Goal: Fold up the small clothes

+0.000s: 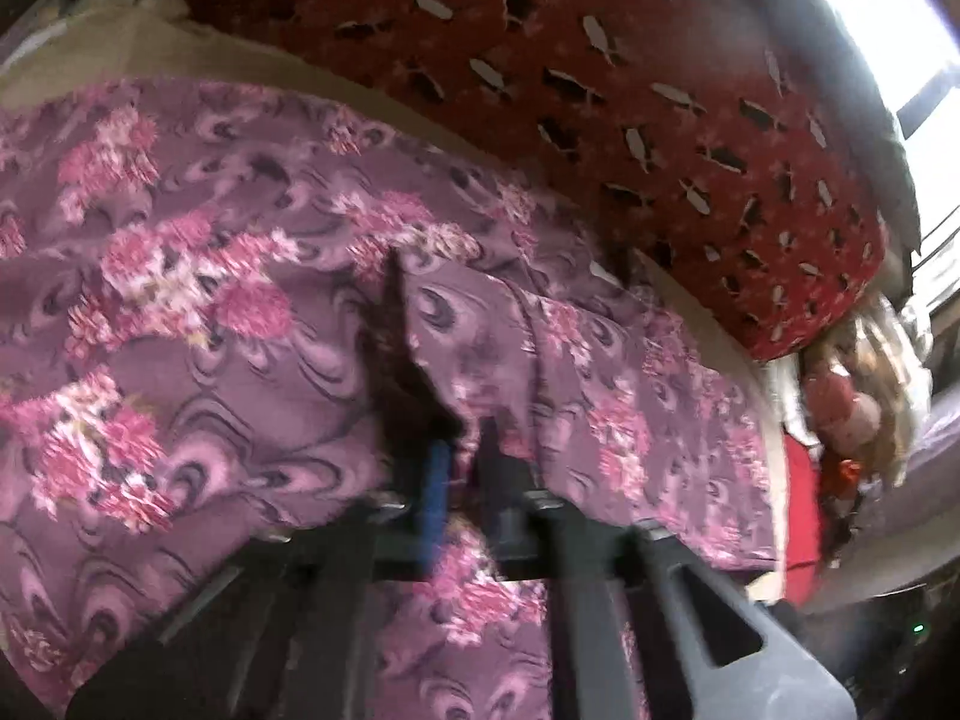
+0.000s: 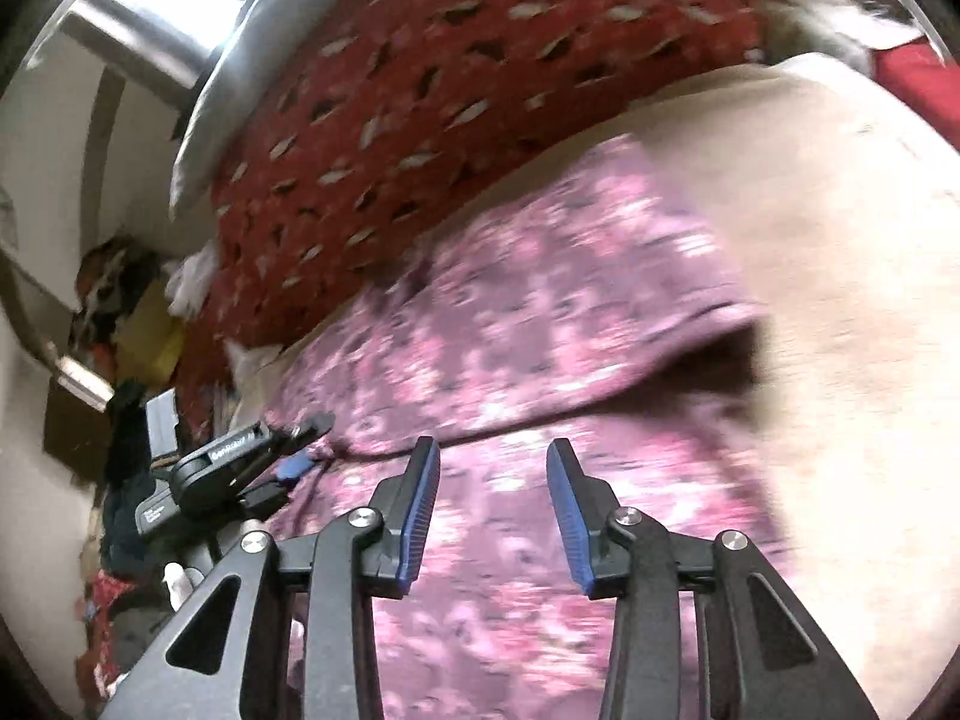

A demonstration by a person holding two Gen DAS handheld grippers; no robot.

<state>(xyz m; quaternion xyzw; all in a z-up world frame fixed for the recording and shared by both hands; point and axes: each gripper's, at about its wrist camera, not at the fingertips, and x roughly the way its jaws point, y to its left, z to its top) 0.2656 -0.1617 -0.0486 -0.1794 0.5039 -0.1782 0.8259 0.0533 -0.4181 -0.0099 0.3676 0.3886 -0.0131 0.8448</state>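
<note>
The purple floral garment [image 1: 252, 276] lay spread on the beige mattress [image 2: 840, 300], below the red patterned pillow [image 1: 600, 90]. The left gripper [image 1: 465, 450] pinched a raised fold of it. The right gripper [image 2: 492, 498] hovered above, fingers apart, empty

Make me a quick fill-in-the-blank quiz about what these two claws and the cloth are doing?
1. The left claw is pinching the ____ floral cloth.
2. The right claw stands ____, gripping nothing.
3. Behind the cloth lies a ____ patterned cushion.

Missing words: purple; open; red
</note>
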